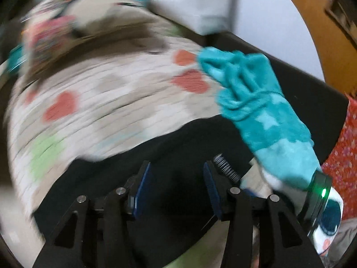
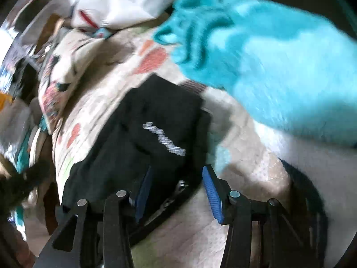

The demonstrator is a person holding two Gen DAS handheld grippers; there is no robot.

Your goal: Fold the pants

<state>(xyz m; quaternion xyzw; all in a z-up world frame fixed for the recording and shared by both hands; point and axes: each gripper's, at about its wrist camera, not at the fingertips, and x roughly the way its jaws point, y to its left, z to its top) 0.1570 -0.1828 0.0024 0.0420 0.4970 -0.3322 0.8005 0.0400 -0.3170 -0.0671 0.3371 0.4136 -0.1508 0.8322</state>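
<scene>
Quilt [image 1: 107, 102], cream with red hearts, fills both views. Pants [image 2: 138, 138], black, white lettering, lie bunched on it, centre of the right view, lower centre of the left. Sleeve [image 1: 263, 102], teal fleece, right side. Left gripper [image 1: 176, 187]: jaws apart, nothing clamped. Right gripper [image 2: 176, 189]: likewise apart over the pants' edge.

Below me lies a bed under a cream quilt [image 1: 107, 102] dotted with coral hearts and green patches. A patterned pillow [image 2: 60, 76] sits at its head, a pale wall [image 1: 279, 35] and orange wooden furniture [image 1: 312, 11] beyond.
</scene>
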